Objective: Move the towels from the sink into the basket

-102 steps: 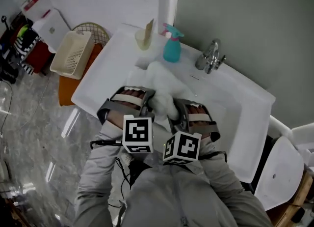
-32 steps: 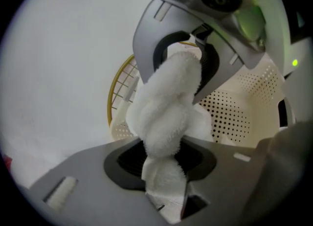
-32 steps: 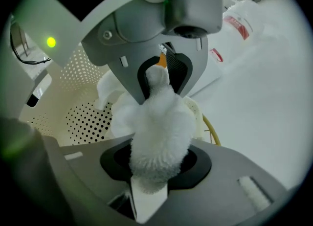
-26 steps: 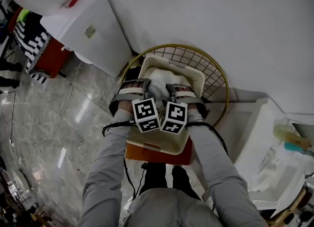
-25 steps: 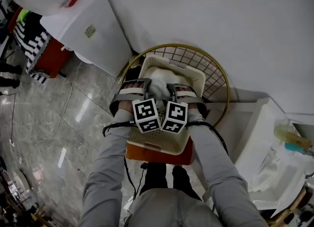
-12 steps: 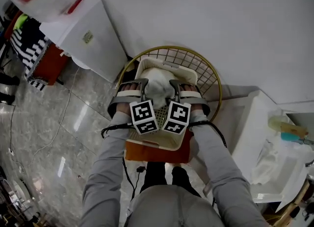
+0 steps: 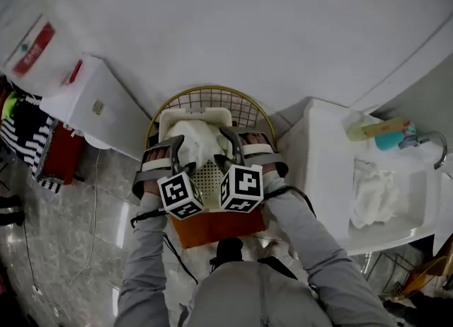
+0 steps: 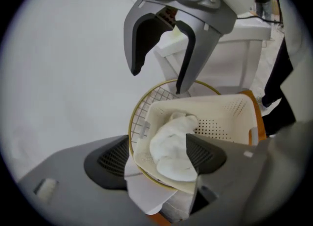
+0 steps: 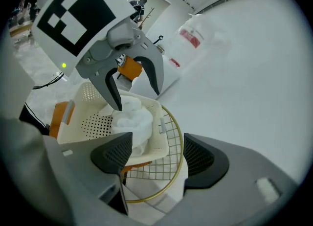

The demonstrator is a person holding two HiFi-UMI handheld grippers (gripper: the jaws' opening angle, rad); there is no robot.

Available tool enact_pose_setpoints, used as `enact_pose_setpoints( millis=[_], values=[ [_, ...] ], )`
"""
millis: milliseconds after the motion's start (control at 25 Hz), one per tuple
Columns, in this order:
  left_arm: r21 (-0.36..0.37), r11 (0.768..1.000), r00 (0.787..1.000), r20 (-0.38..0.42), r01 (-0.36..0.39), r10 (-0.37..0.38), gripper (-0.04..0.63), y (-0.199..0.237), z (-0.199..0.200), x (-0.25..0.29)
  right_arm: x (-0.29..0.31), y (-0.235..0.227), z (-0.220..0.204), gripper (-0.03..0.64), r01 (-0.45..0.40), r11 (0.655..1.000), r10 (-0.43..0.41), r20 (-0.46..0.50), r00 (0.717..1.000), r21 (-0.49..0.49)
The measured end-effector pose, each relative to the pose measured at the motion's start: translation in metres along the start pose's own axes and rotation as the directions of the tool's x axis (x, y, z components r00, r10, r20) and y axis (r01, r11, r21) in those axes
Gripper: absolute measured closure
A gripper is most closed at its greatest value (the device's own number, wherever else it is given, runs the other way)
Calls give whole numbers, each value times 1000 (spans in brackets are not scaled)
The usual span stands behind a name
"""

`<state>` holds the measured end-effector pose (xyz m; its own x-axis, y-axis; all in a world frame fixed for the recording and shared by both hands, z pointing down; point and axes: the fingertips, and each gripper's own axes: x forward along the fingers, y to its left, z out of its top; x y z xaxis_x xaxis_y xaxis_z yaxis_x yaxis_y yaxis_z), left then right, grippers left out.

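A white towel (image 7: 197, 141) lies bunched in the cream plastic basket (image 7: 192, 114), which sits inside a gold wire basket (image 7: 244, 106). Both grippers hover above it, side by side. My left gripper (image 7: 170, 150) is open; its jaws have just been opening and nothing is between them (image 8: 156, 159). My right gripper (image 7: 232, 141) is also open and empty after opening (image 9: 159, 156). Each gripper view shows the towel (image 8: 171, 146) (image 9: 132, 115) well below the pads. Another white towel (image 7: 374, 194) lies in the sink (image 7: 417, 219) at the right.
A teal spray bottle (image 7: 389, 139) and a yellowish bottle (image 7: 367, 129) stand at the sink's back edge beside the tap (image 7: 437, 145). An orange stool (image 7: 216, 225) carries the baskets. A white cabinet (image 7: 92, 110) stands to the left, the wall behind.
Both grippers have let go of the towel and risen out of the basket; the towel stays in it. The head view has swung so that the sink shows more fully.
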<state>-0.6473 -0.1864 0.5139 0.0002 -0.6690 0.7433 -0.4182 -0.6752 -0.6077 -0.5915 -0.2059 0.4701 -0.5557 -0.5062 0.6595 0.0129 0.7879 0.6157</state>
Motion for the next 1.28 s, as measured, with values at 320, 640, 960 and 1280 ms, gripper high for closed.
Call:
enact_pose_setpoints(
  millis=[320,640,960,1280],
  values=[
    [107,989,984,159,-100,83,200,-17,139,-60,-130,-11,-76,308,184,978,-179,-52,982,95],
    [80,991,923,378,-105,68,201,-101,302,-128,-306,12,-205,310,383,884,-349,-168,922,268],
    [65,997,852,524,-45,5,201,-199,436,-185,-463,67,-321,310,549,743,-455,-313,834,383],
    [57,996,796,599,63,-84,201,-251,519,-215,-550,107,-402,310,615,567,-472,-396,788,547]
  ],
)
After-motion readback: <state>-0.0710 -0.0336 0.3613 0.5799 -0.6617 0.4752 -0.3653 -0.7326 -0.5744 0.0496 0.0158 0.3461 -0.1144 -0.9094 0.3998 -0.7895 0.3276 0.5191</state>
